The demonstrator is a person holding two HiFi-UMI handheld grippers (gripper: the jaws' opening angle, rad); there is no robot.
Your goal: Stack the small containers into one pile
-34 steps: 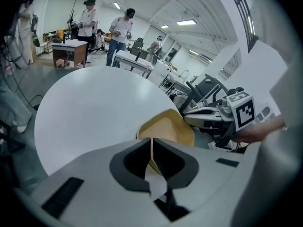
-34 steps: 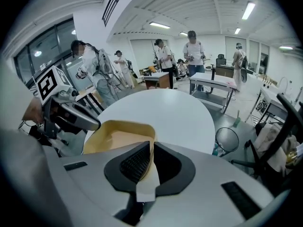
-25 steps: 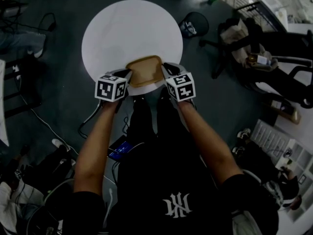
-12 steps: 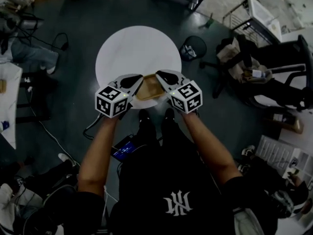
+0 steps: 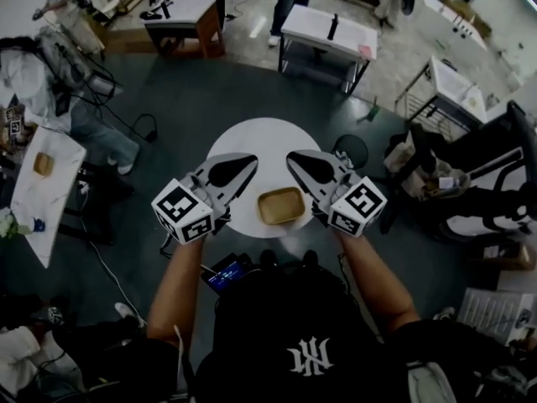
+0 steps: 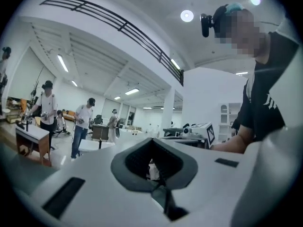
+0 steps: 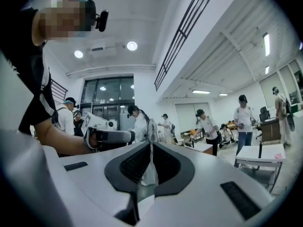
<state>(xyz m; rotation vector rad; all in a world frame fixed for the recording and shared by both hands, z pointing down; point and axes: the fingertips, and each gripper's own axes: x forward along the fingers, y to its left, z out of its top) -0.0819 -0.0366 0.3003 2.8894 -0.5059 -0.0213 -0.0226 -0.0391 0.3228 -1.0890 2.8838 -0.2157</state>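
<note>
I hold the left gripper [image 5: 245,163] and right gripper [image 5: 295,159] high, either side of the tan containers [image 5: 281,206], fingers pressed together on nothing. The containers sit as one pile near the worktop's [image 5: 273,137] edge, so stacking looks finished and I'm keeping clear

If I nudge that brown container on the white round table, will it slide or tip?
Probably slide: the brown container looks low and wide, resting flat on the smooth round table. Likely light too, being shallow and apparently empty.
</note>
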